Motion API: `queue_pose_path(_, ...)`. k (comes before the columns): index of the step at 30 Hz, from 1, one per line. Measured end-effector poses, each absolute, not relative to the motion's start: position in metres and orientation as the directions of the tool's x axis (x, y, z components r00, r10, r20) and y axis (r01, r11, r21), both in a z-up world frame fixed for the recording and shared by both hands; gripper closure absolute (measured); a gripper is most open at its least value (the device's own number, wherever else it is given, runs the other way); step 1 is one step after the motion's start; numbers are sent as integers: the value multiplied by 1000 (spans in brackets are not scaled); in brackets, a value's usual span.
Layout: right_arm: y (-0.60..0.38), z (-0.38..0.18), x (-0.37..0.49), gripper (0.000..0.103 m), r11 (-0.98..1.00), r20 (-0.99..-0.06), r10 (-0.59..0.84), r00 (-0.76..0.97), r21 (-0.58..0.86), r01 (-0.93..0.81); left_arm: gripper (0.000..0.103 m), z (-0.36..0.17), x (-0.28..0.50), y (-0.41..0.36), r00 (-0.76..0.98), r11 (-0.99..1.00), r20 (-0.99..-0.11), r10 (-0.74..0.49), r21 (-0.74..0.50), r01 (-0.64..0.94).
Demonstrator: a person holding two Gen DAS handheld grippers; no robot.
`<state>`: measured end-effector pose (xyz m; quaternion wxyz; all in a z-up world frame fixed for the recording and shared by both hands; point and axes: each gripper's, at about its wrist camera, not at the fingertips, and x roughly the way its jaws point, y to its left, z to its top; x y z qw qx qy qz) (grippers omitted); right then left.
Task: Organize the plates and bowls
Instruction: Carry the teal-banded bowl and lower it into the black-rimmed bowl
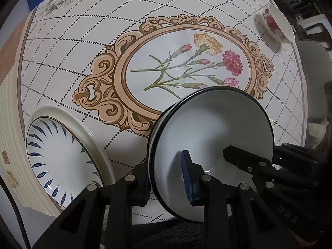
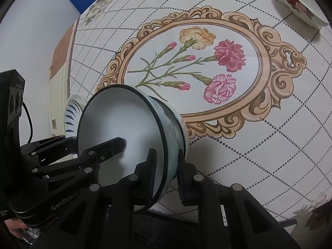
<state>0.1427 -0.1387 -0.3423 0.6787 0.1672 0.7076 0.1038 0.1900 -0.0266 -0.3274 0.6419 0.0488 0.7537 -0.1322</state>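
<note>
Black-rimmed white ceramic bowl (image 1: 211, 145), low centre of frame, is pinched at its rim by both the left gripper (image 1: 168, 183) and right gripper (image 2: 166, 176). Blue-leaf white plate (image 1: 62, 161) lower left and rose-patterned bowl (image 1: 277, 23) upper right remain ungathered on the floral tablecloth (image 1: 83, 51).

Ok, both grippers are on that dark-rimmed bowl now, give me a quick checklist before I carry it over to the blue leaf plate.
1. Left gripper pinching the dark-rimmed bowl at its rim, one finger inside, one outside: ok.
2. Right gripper pinching the same bowl's rim on the other side: ok.
3. Bowl level: not ok, it is tipped steeply, opening toward the cameras.
4. Bowl empty: ok, only white interior shows.
5. Blue leaf plate free of items on top: ok.
6. Rose bowl out of the path, far across the table: ok.
</note>
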Motion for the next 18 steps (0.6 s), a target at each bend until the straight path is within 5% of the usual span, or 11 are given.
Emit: queue_pose_path(18,-121,-342,147,83,957,-957,288,-28,287,36,80,-352,182,-66,-144,936,-986,89,33,351)
